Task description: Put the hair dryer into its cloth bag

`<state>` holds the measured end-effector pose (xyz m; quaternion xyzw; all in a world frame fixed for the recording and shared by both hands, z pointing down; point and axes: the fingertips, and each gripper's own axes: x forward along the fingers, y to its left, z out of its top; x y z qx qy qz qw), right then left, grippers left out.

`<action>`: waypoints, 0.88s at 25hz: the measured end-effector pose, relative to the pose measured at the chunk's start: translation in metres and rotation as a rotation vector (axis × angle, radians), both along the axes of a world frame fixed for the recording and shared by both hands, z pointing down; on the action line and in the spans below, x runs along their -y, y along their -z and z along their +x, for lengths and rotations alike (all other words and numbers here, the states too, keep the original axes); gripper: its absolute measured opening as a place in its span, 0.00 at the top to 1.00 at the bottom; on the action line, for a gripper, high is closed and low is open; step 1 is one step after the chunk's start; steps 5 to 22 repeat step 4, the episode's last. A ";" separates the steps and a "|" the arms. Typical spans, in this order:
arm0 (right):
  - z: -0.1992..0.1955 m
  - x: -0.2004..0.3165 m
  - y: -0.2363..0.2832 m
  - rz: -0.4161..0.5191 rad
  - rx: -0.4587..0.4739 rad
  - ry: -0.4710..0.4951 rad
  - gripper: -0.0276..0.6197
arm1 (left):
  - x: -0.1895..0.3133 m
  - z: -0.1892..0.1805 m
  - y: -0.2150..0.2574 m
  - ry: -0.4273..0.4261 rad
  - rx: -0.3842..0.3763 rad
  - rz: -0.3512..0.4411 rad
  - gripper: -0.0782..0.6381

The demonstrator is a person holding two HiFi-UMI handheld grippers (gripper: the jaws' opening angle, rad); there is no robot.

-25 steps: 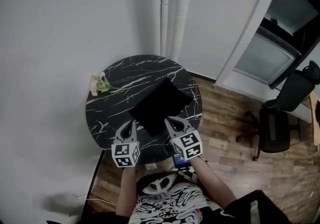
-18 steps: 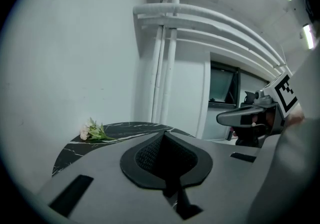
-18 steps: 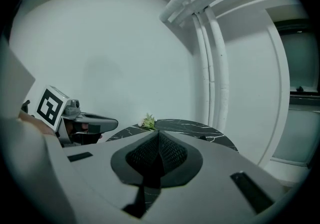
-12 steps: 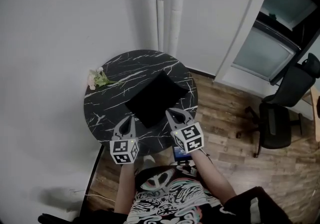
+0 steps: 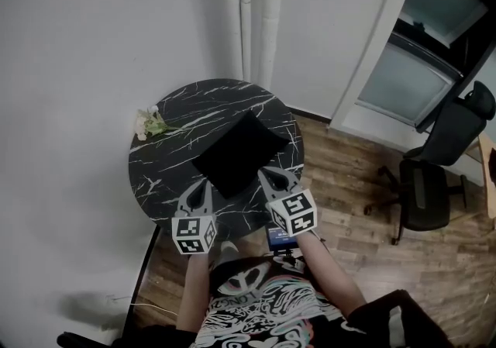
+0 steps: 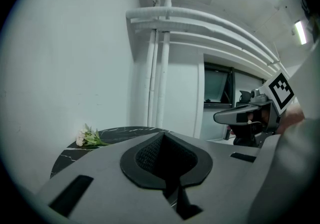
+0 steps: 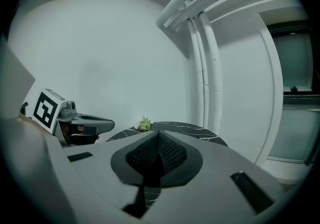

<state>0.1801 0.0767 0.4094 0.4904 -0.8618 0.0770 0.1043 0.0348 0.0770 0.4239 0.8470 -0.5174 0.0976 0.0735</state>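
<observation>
Black cloth bag (image 5: pixel 239 153) lies flat, mid-frame in the head view, on the round marble worktop (image 5: pixel 174 118). Left gripper (image 5: pixel 202 185) and right gripper (image 5: pixel 268 177) are both clenched with nothing between the jaws. They sit side by side over the worktop's lower edge, just below the bag. Flower sprig (image 5: pixel 149 122) at the worktop's left rim. Office chair (image 5: pixel 434 180) at right of frame.

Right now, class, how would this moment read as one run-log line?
left tongs: shut, empty | right tongs: shut, empty | black cloth bag: flat on round marble table | flowers: at table's left edge
</observation>
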 end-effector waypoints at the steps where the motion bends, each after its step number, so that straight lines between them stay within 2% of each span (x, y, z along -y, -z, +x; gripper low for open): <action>1: 0.001 0.000 0.001 0.002 0.000 -0.002 0.93 | 0.000 0.001 0.001 -0.002 -0.002 0.002 0.87; 22: 0.005 0.001 0.002 0.004 0.006 -0.012 0.93 | 0.001 0.005 0.006 -0.010 -0.011 0.005 0.87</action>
